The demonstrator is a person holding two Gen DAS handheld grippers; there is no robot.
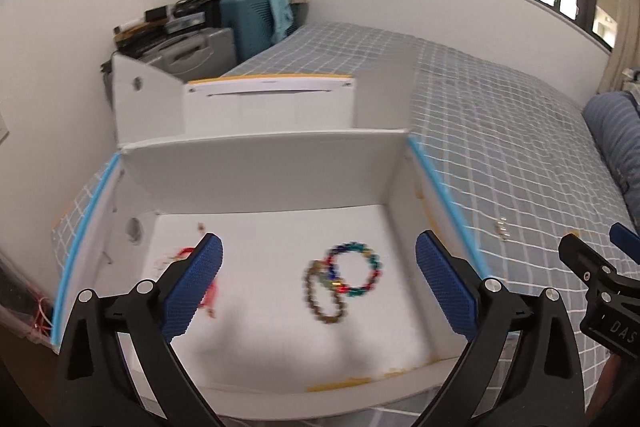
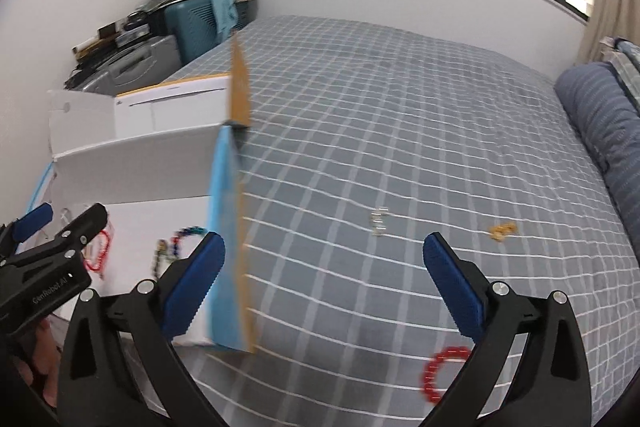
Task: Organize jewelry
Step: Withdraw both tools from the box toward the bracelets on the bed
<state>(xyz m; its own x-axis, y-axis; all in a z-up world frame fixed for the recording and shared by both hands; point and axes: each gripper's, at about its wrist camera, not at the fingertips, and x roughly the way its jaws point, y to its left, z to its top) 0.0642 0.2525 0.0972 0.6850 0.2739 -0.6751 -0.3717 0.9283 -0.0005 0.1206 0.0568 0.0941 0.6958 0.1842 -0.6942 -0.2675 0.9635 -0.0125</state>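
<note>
Bracelets point(image 1: 344, 277), a multicoloured bead loop tangled with a brown one, lie on the floor of the white cardboard box point(image 1: 264, 171), a red piece point(image 1: 210, 297) beside them near the left wall. Left gripper point(image 1: 318, 291) hangs above them, jaws spread wide, nothing held. Out on the checked bedspread point(image 2: 400, 107) a red bead bracelet point(image 2: 438, 373), a small silvery piece point(image 2: 379, 223) and a gold piece point(image 2: 502, 230) wait. Right gripper point(image 2: 324, 287) gapes empty over them, likely lining up the next pick.
</note>
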